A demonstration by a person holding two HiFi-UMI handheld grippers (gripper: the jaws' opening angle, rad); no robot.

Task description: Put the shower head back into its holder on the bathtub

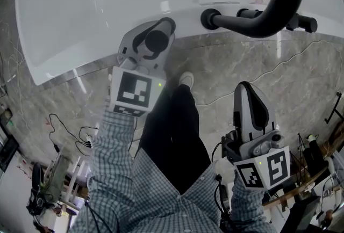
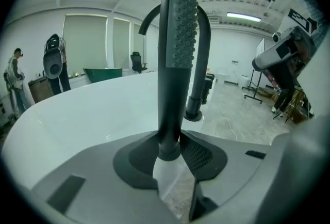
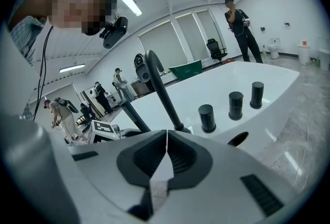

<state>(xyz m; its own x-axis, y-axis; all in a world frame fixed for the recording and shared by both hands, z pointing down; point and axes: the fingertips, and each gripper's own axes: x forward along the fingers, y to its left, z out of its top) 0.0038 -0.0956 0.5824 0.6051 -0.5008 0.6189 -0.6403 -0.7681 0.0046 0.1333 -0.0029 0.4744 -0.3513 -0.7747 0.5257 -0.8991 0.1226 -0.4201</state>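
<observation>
Left gripper (image 2: 172, 158) is clamped on the bottom end of the upright shower head (image 2: 178, 47) over the bathtub (image 1: 64, 38) rim, right gripper (image 3: 166, 158) shut and empty; risk: such a low grip may let the head tilt and miss the presumed holder hole (image 3: 237, 139).

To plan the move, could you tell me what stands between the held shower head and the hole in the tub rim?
The black tap stands between the shower head and the hole, in the right gripper view.

Head view looks steeply down over the bathtub (image 1: 80, 12) rim; both gripper views face low across it from close by, sharing the arched black spout (image 1: 269, 17).
</observation>
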